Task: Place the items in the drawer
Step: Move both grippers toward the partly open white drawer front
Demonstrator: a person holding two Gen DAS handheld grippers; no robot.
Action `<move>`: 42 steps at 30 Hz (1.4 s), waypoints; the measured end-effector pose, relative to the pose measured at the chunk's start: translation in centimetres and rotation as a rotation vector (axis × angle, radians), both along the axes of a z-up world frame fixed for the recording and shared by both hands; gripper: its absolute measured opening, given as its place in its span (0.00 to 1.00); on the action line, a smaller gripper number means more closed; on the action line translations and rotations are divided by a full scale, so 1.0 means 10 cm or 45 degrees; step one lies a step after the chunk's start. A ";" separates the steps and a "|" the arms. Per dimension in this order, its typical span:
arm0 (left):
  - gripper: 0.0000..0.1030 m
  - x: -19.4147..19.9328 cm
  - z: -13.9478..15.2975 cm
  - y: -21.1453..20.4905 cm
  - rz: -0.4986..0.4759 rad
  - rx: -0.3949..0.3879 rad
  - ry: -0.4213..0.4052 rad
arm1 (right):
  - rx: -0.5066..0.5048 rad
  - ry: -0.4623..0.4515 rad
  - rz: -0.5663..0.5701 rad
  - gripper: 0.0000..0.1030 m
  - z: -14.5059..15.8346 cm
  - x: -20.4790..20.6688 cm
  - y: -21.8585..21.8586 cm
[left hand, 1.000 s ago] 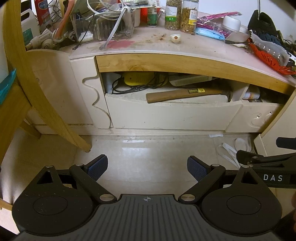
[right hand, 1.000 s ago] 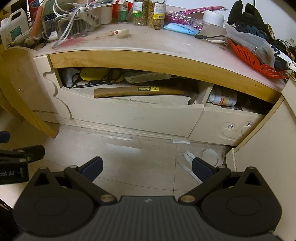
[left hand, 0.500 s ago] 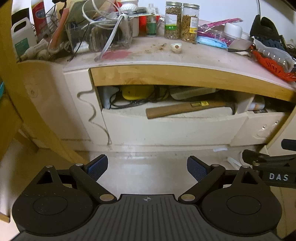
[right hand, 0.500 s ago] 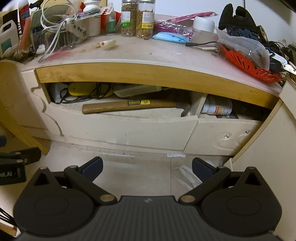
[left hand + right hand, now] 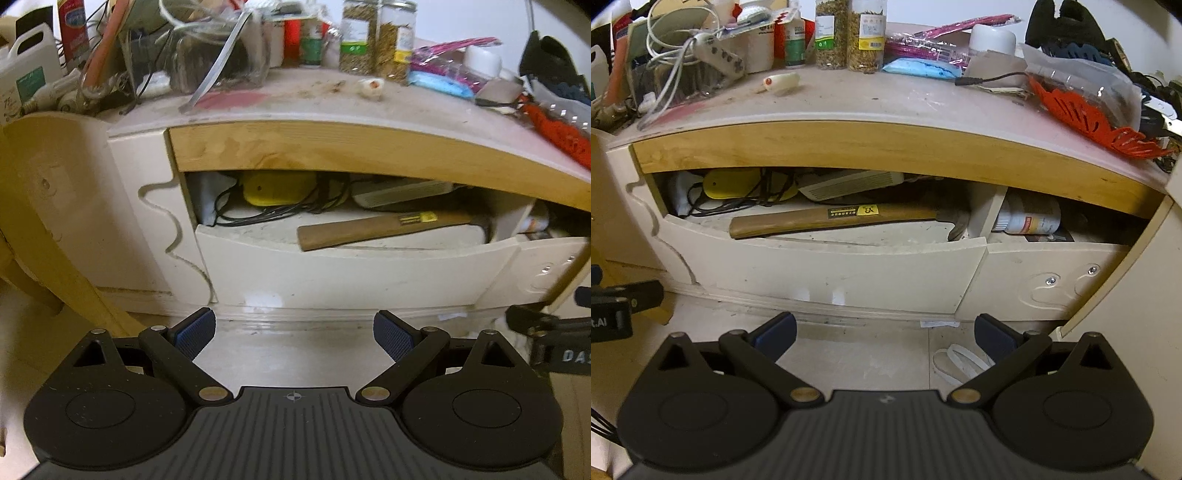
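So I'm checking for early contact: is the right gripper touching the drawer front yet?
Apart. The right wrist view shows the right gripper open and empty, with a strip of bare floor visible between its fingertips and the drawer front.

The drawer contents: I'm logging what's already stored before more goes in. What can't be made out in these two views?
- Hammer head: right wrist view, half hidden behind the drawer front and divider; blurred in the left wrist view.
- White bottle: label too small to read; in the left wrist view, barely visible in shadow.
- Yellow object and cables: back parts hidden under the wooden countertop edge.
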State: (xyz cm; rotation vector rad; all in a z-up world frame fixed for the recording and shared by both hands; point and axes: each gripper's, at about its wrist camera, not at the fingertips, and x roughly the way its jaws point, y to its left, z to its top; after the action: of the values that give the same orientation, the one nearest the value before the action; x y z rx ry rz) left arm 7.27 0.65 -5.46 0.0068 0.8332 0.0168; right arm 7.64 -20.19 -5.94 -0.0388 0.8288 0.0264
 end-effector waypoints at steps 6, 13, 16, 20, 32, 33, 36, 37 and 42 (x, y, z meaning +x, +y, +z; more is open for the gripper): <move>0.92 0.11 -0.12 0.13 -0.009 -0.038 -0.028 | 0.001 -0.028 -0.006 1.00 -0.09 0.17 -0.02; 0.92 0.22 -0.19 0.12 -0.018 -0.033 -0.032 | -0.004 -0.070 -0.003 1.00 -0.16 0.29 -0.05; 0.92 0.28 -0.22 0.13 -0.015 -0.040 -0.026 | -0.007 -0.084 0.001 1.00 -0.18 0.33 -0.05; 0.92 0.36 -0.28 0.15 -0.016 -0.040 -0.027 | -0.006 -0.089 0.003 1.00 -0.23 0.41 -0.04; 0.92 0.68 -0.55 0.19 -0.066 0.012 -0.026 | -0.022 -0.118 0.026 1.00 -0.47 0.69 -0.04; 0.92 0.71 -0.57 0.19 -0.069 0.011 -0.025 | -0.023 -0.121 0.028 1.00 -0.49 0.71 -0.04; 0.92 0.80 -0.62 0.19 -0.078 0.009 -0.022 | -0.027 -0.128 0.033 1.00 -0.55 0.78 -0.04; 0.92 0.83 -0.64 0.20 -0.081 0.008 -0.021 | -0.030 -0.129 0.036 1.00 -0.57 0.80 -0.05; 0.92 0.99 -0.74 0.21 -0.095 0.005 -0.017 | -0.059 -0.118 0.058 1.00 -0.67 0.98 -0.07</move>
State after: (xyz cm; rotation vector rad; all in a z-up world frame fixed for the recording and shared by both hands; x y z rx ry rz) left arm 17.18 2.70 -12.82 0.0413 0.8195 -0.0521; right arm 17.43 -20.87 -12.65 -0.1018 0.7358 0.0478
